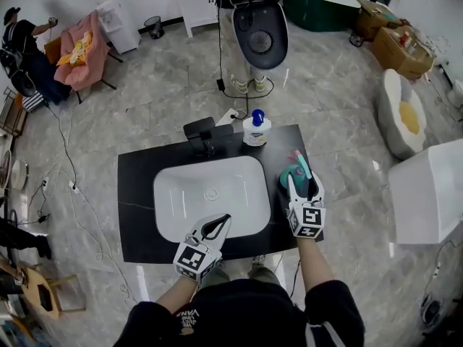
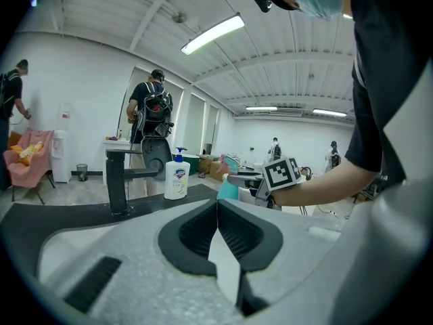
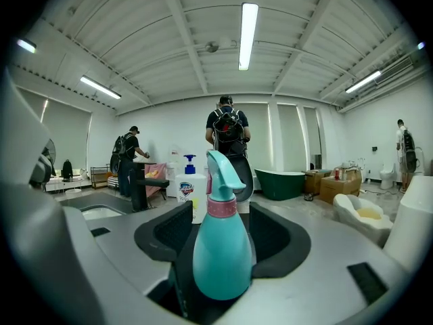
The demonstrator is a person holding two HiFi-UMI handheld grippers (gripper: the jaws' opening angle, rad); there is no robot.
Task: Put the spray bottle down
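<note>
On the black desk (image 1: 137, 194), right of the white sink basin (image 1: 181, 194); left tool (image 1: 226, 218) pressed together, empty, over the basin's near edge; right tool (image 1: 302, 183) spread wide, nearer, around the upright teal spray bottle (image 1: 288, 177) standing straight ahead between its jaws; probably only backing away left.

Bright, even light comes from ceiling tube lights (image 3: 248, 36) at about twelve o'clock in both gripper views. Shadows are soft. The white basin (image 1: 211, 194) looks pale against the dark worktop (image 1: 137, 201). Every view bends strongly towards its edges, and the gripper views have black corners. The spray bottle (image 3: 223, 249) is sharp.
</note>
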